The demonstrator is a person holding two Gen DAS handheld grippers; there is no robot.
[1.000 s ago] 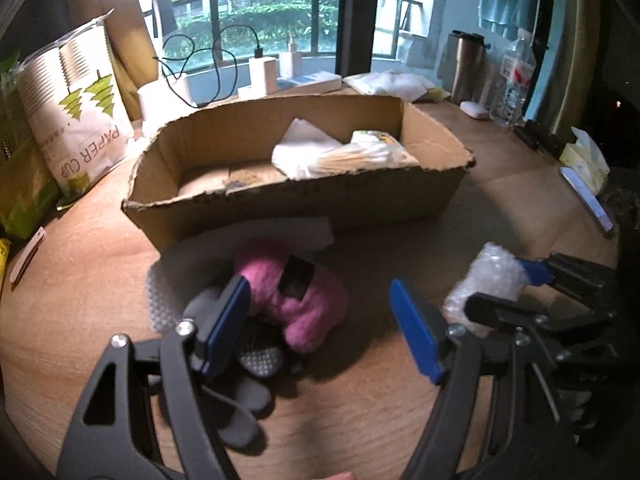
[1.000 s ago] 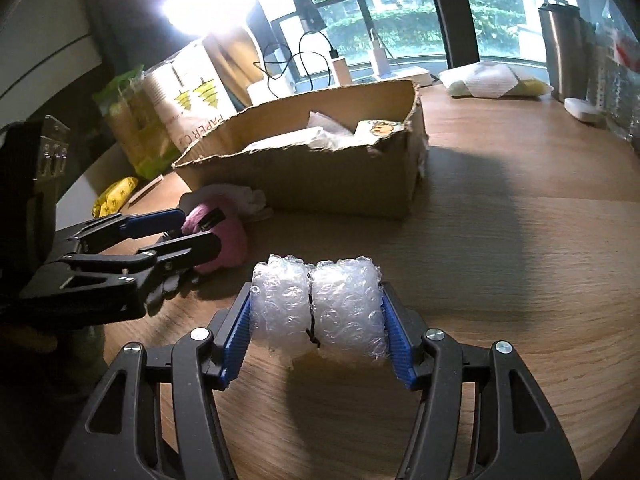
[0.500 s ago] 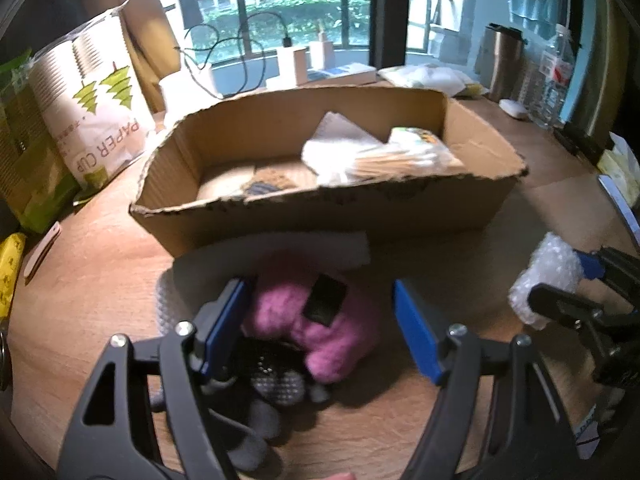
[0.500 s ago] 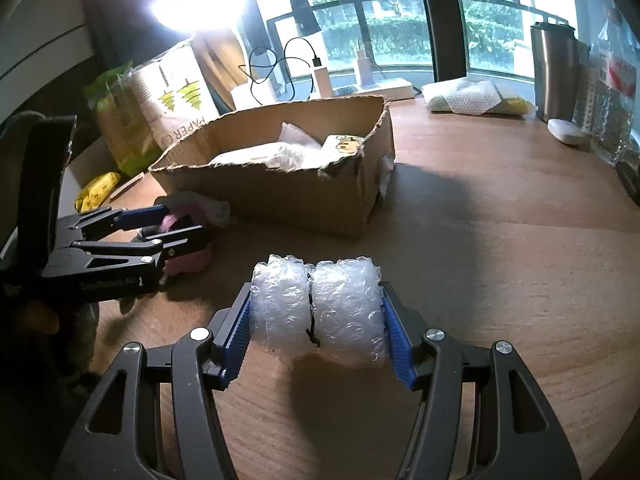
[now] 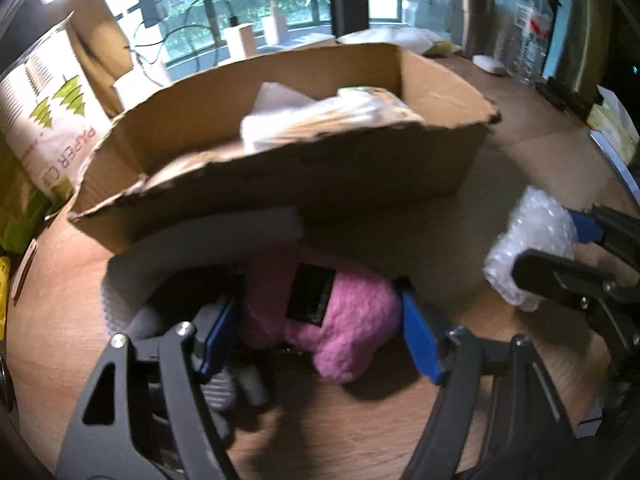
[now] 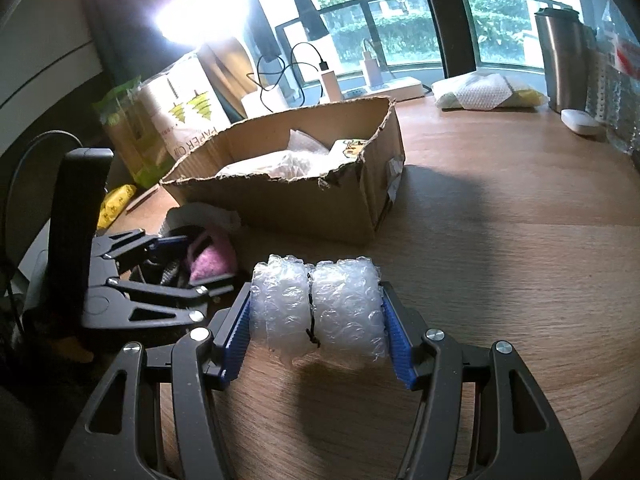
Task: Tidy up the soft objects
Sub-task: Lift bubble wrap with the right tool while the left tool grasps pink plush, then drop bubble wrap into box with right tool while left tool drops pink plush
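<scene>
The left gripper (image 5: 320,336) is straddling the pink toy (image 5: 340,320) on the surface (image 6: 500,280) before the box (image 5: 300,184) — fingers parted; the right gripper (image 6: 318,332) is clenching the bubble wrap (image 6: 316,312) above the surface.

Both grippers, left gripper (image 5: 320,336) & right gripper (image 6: 316,332), are showing black triangulated plastic arms w/ silver screws, ribbed blue pads (image 6: 236,332).

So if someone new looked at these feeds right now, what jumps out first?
Probably the bubble wrap roll clamped in the right gripper, low over the wooden table. Next, the pink plush between the left gripper's open fingers, just in front of the cardboard box.
</scene>
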